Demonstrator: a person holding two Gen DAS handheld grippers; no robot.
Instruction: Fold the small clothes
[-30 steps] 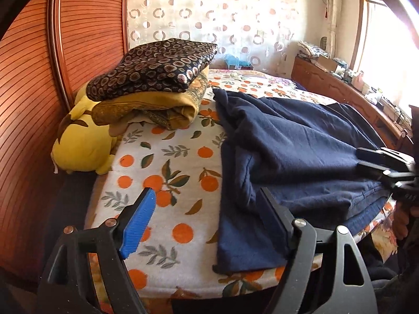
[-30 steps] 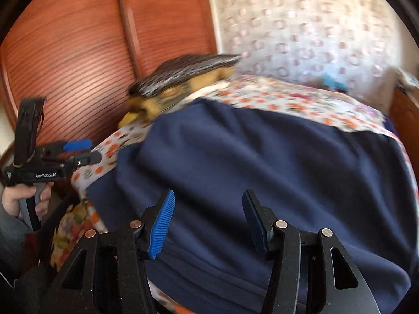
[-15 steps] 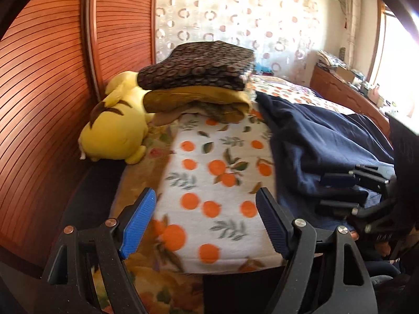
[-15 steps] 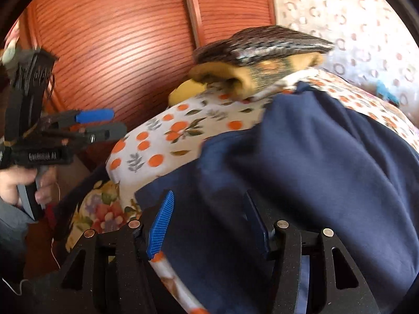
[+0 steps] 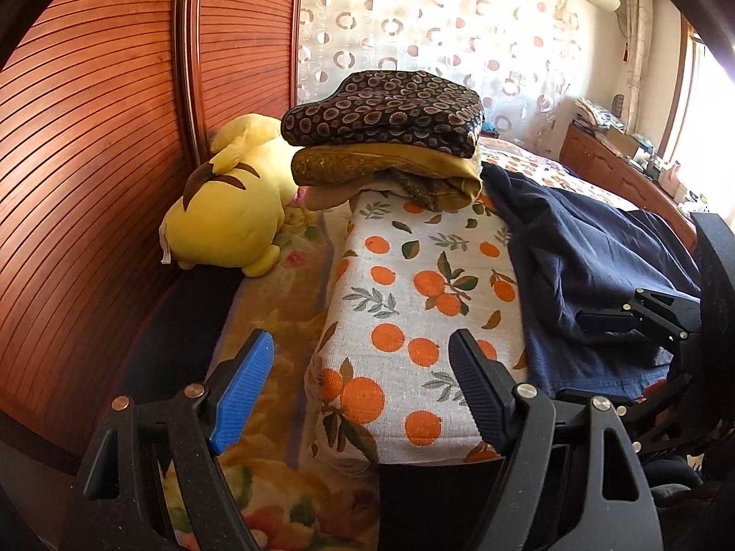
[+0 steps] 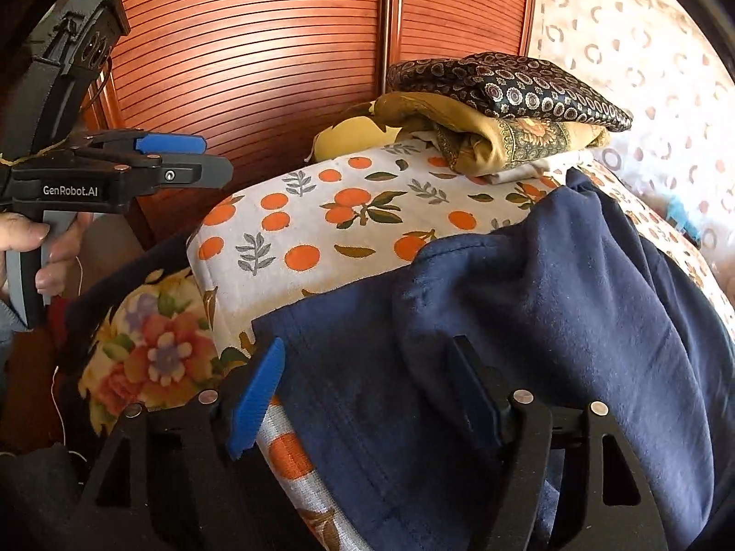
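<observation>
The navy garment (image 6: 551, 321) lies spread and rumpled on the orange-print cover (image 5: 413, 284) of the bed, filling the lower right of the right wrist view and only the right edge of the left wrist view, where it shows as a dark sheet (image 5: 588, 266). Its long axis seems to run from the near hem away toward the far end of the bed, though the far end is out of sight. The right gripper (image 6: 367, 395) is much the nearer: its jaws stand apart with the near hem lying between and just beyond them, clamped on nothing, so a short push forward should put the hem in its bite. The left gripper (image 5: 358, 381) also has its jaws apart and holds nothing; it points at bare cover, with the garment off to its right, so it would have to swing rightward to reach an edge. The right wrist view alone shows a thick fold ridge across the cloth and the left gripper from the side at upper left (image 6: 151, 160), gripped by a hand (image 6: 41, 252). The left wrist view alone shows a yellow plush toy (image 5: 229, 211) beside the stack of folded cloths (image 5: 390, 137) at the far end, and the right gripper at its right edge (image 5: 643, 321).
</observation>
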